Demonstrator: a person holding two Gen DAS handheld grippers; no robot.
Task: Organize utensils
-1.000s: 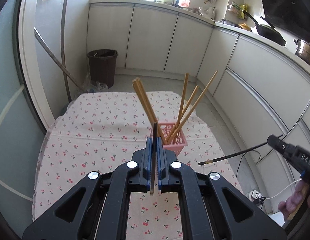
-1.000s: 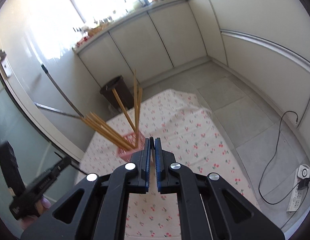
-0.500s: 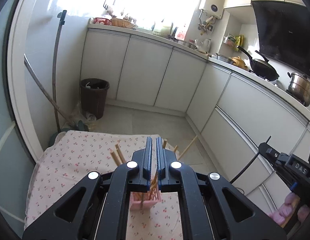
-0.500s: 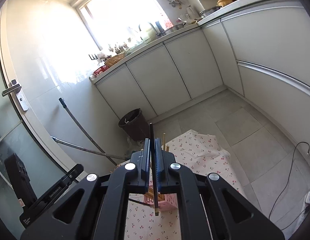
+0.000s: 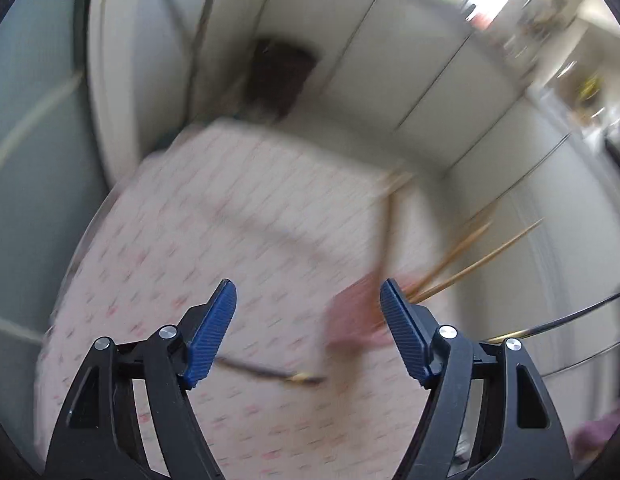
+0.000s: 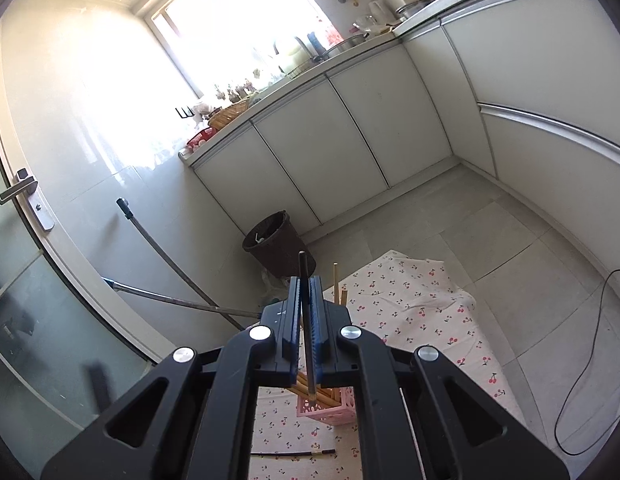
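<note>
A: What do my two grippers show?

B: My left gripper (image 5: 307,320) has just been opening; its blue pads (image 5: 211,330) stand wide with nothing pressed between them. That view is blurred. Below the gap a dark chopstick (image 5: 269,374) lies flat on the cherry-print cloth (image 5: 181,220).

A: And the right one?

B: My right gripper (image 6: 305,316) is closed on a second dark chopstick (image 6: 303,272) — held roughly upright, its top above the fingertips, its lower end over the basket.

A: Where is the basket?

B: The pink basket (image 6: 330,410) sits on the cloth, seen through the right gripper's frame — wooden chopsticks (image 6: 336,280) lean out of it. The loose dark chopstick lies on the cloth nearer the camera than the basket, apart from it.
</note>
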